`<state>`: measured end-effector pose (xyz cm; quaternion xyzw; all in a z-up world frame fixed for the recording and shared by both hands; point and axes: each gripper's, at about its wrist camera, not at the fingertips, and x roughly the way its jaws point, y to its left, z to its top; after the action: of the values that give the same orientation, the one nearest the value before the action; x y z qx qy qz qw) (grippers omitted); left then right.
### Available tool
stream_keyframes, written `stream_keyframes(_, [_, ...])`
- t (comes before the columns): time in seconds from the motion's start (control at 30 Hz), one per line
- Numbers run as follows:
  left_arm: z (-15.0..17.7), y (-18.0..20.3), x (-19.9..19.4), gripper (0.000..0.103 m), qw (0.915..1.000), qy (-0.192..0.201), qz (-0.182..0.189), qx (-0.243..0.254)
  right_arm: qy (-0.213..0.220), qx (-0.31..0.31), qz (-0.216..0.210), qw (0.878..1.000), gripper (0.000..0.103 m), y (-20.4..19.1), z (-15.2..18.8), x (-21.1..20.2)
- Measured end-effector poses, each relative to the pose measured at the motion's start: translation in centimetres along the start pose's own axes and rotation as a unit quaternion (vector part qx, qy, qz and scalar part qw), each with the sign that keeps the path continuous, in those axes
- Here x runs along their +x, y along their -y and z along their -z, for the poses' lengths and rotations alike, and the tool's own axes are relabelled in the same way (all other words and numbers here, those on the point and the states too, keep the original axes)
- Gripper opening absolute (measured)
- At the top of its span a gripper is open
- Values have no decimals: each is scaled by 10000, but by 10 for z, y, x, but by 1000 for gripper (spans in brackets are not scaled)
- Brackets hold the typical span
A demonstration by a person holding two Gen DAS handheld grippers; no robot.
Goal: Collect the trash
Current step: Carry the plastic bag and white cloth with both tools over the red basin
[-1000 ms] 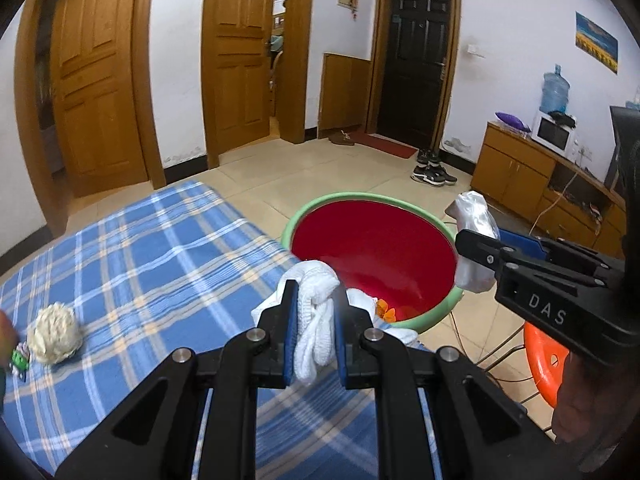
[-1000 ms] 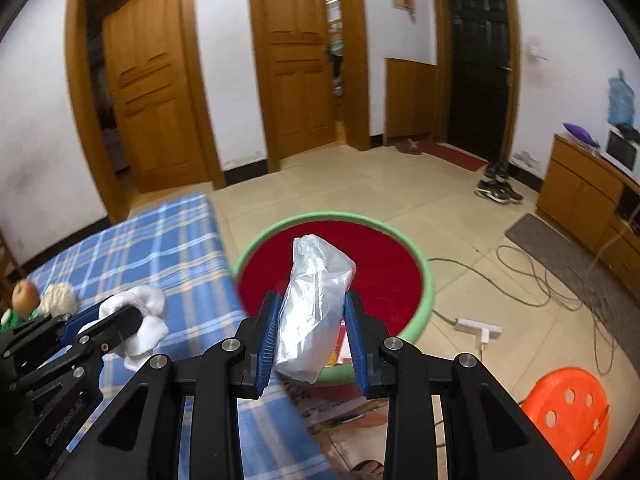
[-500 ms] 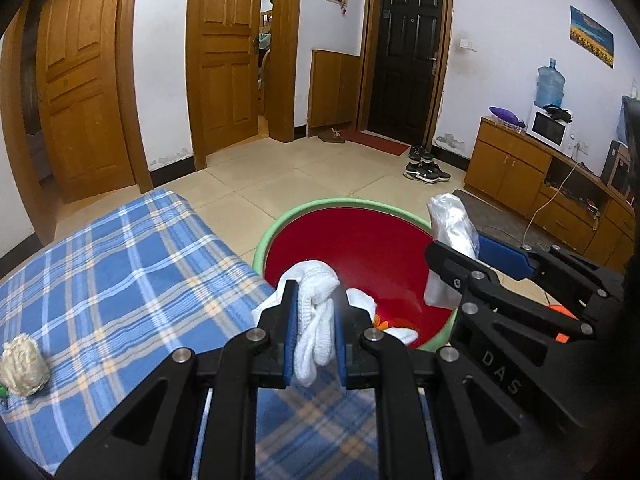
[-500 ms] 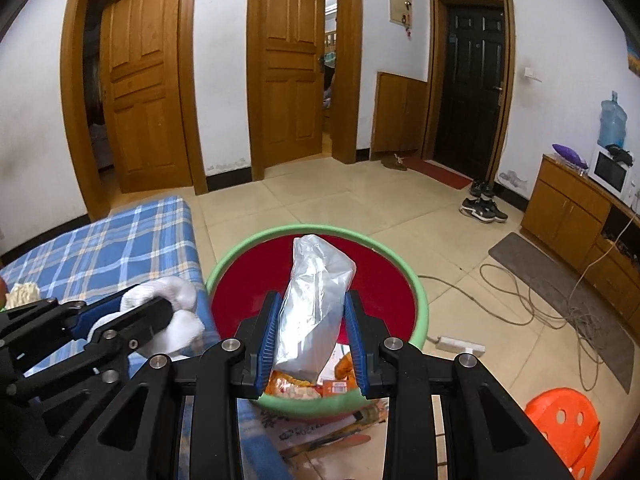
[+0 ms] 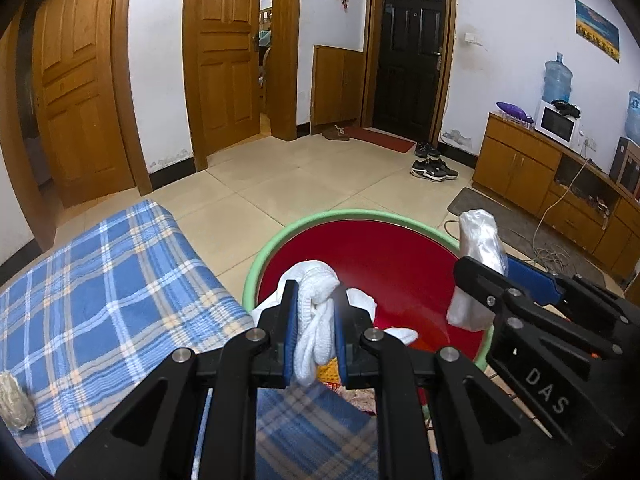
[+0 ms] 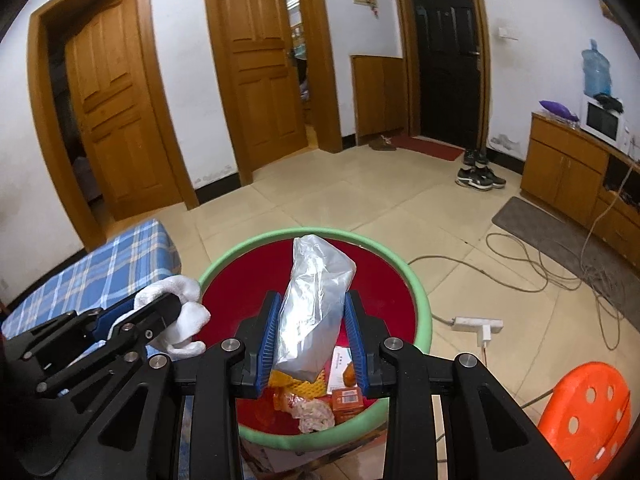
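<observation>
Both loads hang right over the red basin [image 6: 416,292] now: right tongs [image 6: 312,330] pinching the plastic bag [image 6: 316,300], left tongs [image 5: 314,334] gripping white cloth [image 5: 316,320].

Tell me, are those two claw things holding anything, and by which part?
Yes. The left gripper pinches a white cloth around its bunched middle. The right gripper squeezes a clear plastic bag by its lower half, above the basin.
</observation>
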<state>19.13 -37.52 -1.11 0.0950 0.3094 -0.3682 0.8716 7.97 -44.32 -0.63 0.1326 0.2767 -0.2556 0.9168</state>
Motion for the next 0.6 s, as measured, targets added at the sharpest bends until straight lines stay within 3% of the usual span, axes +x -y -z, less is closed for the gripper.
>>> stream_keyframes(0.6, [-3, -6, 10, 16, 9998, 124, 131, -116, -99, -102, 97, 9999, 32, 0, 4, 15])
